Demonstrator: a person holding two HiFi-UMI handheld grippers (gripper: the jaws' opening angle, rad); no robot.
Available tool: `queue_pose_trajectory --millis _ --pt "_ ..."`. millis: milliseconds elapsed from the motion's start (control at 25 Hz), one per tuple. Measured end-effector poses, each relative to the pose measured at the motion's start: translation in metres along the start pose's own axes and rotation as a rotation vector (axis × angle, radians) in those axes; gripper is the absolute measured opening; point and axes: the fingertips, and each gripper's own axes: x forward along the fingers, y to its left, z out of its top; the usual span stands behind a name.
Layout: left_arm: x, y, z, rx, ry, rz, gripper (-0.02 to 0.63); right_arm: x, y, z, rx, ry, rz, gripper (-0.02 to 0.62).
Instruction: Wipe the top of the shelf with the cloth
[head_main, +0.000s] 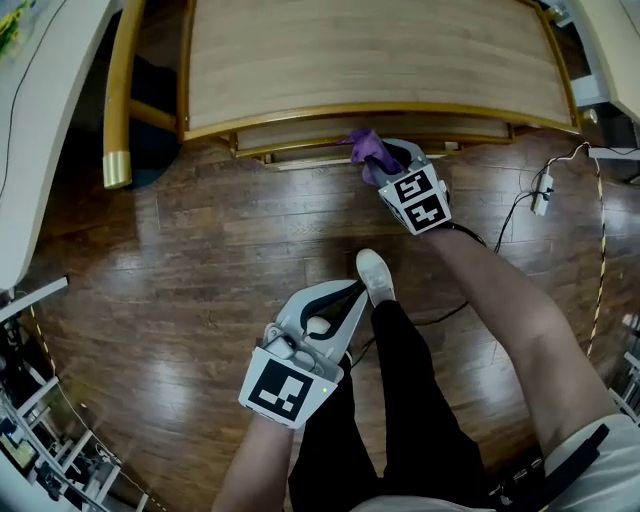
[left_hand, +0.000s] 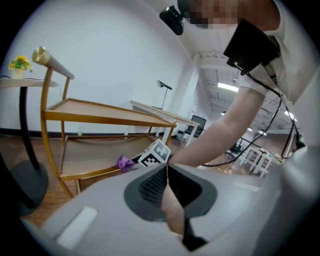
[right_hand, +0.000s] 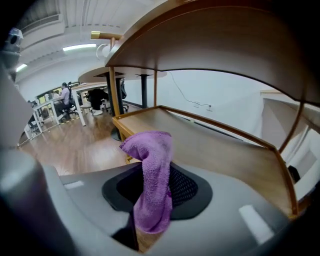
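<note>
Cloth in hand, wiping not yet begun: the right claw is clamped on a purple cloth, its jaws drawn in tight on the fabric so that a bunched end stands up above them and a shorter tail hangs below. The cloth sits at the front edge of the wooden shelf, just under the rim of its top board and level with the lower board, which the right gripper view shows running away beneath the curved underside of the top. The cloth cannot be seen touching either board.

The left claw hangs well back from the shelf, low over the wood floor beside the person's white shoe. Its jaws are pressed together with nothing between them.

As far as the pictures show, only the first part of the job is done: the cloth is picked up and brought to the shelf. The top board looks bare and dry, with no sign that it has been wiped, though the pictures could not prove that either way. What appears to be left is the whole of the wipe: lifting the cloth clear of the front rim, laying it on the top board, and drawing it across from end to end.
</note>
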Motion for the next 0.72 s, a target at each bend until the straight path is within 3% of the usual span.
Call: queue_pose_trajectory --millis 480,720 --pt "0.075 -0.045 0.02 0.097 0.053 -0.162 0.021 -0.135 -0.213 -0.14 0.125 0.138 -0.357 0.124" --pt "0.094 -0.055 0.021 0.099 0.091 -0.171 0.021 -0.178 -0.273 -0.19 0.215 0.214 -0.472 0.124"
